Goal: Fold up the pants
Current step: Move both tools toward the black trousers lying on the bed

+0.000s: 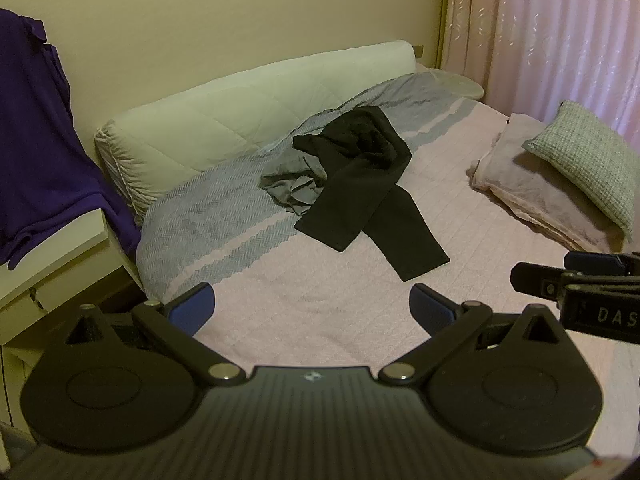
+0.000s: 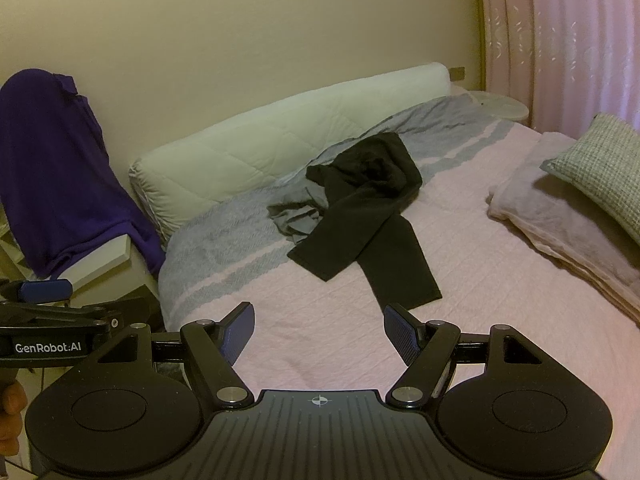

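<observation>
Black pants (image 1: 362, 184) (image 2: 362, 216) lie crumpled on the pink bedspread, the waist bunched toward the wall and both legs crossed and trailing toward me. A grey garment (image 1: 290, 190) (image 2: 296, 216) lies partly under them on the left. My left gripper (image 1: 314, 306) hovers over the near part of the bed, open wide, nothing between its blue pads. My right gripper (image 2: 319, 330) is also open and empty, just short of the nearer pant leg's hem. Each gripper shows at the edge of the other's view.
A quilted white bolster (image 1: 224, 120) lies along the wall behind a grey-striped blanket (image 1: 208, 224). At the right sit a folded pink cover (image 1: 532, 184) and a grey cushion (image 1: 588, 164). A purple garment (image 1: 44, 152) hangs over a white nightstand (image 1: 52, 264) at the left. Pink curtains (image 1: 560, 32) hang behind.
</observation>
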The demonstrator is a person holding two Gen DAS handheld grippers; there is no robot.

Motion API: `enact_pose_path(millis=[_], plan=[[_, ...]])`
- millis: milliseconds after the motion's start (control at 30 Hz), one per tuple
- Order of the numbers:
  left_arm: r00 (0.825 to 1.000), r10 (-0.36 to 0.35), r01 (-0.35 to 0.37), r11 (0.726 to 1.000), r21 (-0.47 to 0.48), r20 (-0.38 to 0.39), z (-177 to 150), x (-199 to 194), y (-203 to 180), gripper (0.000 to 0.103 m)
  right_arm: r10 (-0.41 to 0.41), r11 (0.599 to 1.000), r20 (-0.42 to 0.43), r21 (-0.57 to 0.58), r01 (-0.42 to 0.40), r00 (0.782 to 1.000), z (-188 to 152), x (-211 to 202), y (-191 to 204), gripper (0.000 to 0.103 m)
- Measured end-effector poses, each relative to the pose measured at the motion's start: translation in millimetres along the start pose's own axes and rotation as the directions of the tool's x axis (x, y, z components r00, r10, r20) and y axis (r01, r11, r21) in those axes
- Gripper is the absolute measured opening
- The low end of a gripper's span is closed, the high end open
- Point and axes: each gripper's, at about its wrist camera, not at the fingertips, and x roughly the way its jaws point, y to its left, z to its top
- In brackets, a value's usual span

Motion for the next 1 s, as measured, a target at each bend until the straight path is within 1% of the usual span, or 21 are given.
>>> enact_pose_path(millis=[367, 500, 1000], plan=[[1.000, 0.012, -0.012, 1.000, 0.001, -0.022, 3, 12, -8, 0.102, 0.012, 1.000, -0.017, 0.002, -0.012, 1.000, 7, 10, -10, 0.069], [1.000, 0.013, -0.013, 1.000, 0.007, -0.019, 4, 14, -9, 0.102, 0.011, 1.000, -0.016, 0.008, -0.010, 1.000, 8, 12, -14, 0.069], [0.999, -0.009, 0.010, 0.999, 0.033, -0.031, 12, 26, -19, 0.102, -0.010, 0.999, -0.022, 0.032, 0.011, 1.000, 10, 20, -23, 0.069]])
